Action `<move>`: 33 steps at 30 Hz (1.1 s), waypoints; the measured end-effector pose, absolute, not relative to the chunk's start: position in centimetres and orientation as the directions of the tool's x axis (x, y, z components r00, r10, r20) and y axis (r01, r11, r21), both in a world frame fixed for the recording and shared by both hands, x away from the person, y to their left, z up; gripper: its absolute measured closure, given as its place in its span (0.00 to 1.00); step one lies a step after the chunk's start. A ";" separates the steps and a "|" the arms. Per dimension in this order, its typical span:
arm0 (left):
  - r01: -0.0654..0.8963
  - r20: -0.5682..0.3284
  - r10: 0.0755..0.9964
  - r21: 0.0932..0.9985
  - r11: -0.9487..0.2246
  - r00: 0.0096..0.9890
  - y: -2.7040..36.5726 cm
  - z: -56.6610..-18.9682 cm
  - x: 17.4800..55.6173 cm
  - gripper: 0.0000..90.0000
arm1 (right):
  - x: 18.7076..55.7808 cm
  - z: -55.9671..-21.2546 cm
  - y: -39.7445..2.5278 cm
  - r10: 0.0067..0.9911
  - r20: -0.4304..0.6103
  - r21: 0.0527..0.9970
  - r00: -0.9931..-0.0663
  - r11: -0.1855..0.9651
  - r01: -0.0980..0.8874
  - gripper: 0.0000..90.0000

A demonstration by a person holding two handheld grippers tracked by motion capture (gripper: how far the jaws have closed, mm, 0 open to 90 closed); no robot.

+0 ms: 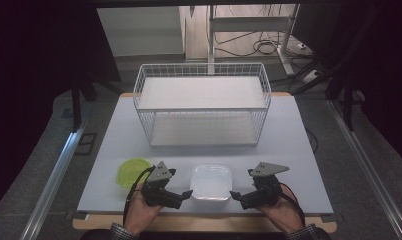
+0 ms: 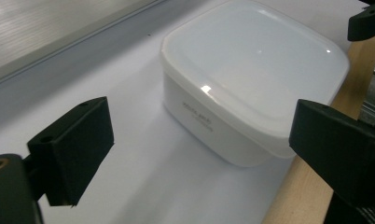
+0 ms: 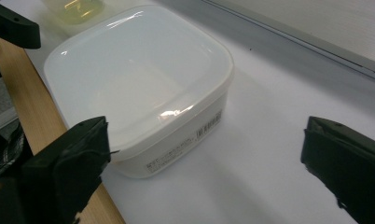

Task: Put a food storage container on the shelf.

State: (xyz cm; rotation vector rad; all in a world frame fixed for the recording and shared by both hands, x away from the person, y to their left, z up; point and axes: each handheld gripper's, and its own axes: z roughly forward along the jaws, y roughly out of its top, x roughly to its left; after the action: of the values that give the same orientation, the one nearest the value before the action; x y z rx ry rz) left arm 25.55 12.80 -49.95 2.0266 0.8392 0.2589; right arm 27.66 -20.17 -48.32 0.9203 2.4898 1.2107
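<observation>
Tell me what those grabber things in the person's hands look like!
Each hand holds a black gripper. The left gripper and right gripper each have two chunky, blocky black jaws and a grey three-cornered plate on top. A thin black cable trails back from each one past the hand. At the wrists you can see the cuffs of dark checked sleeves.

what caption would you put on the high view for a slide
Two hand-held grippers, left gripper and right gripper, flank a lidded white container before a wire basket, green lid at left.
</observation>
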 end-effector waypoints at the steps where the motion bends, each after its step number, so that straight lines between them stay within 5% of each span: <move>1: 0.464 -0.138 0.644 0.806 -0.369 0.752 12.7 -49.9 25.6 0.05 | 27.6 -48.3 -20.1 0.626 0.071 0.766 -0.776 0.465 0.445 0.01; 17: 0.507 -0.202 0.613 0.776 -0.375 0.763 11.3 -50.0 27.2 0.19 | 28.5 -48.2 -18.7 0.630 0.192 0.728 -0.752 0.422 0.540 0.22; 28: 0.601 -0.369 0.544 0.722 -0.343 0.753 10.8 -50.8 27.9 0.23 | 29.2 -48.6 -18.2 0.606 0.340 0.656 -0.719 0.395 0.643 0.40; 32: 0.628 -0.384 0.565 0.703 -0.334 0.731 11.2 -50.3 27.4 0.33 | 29.1 -48.5 -18.6 0.619 0.374 0.643 -0.691 0.364 0.674 0.51; 33: 0.636 -0.390 0.571 0.699 -0.327 0.723 11.6 -50.1 27.1 0.44 | 29.1 -48.4 -19.0 0.622 0.408 0.629 -0.669 0.339 0.699 0.59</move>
State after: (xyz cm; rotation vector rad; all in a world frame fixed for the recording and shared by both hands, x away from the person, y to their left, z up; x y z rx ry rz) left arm 27.13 11.57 -50.09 2.0159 0.9177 -0.0902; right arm 29.11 -19.01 -48.36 1.3099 2.6469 1.3234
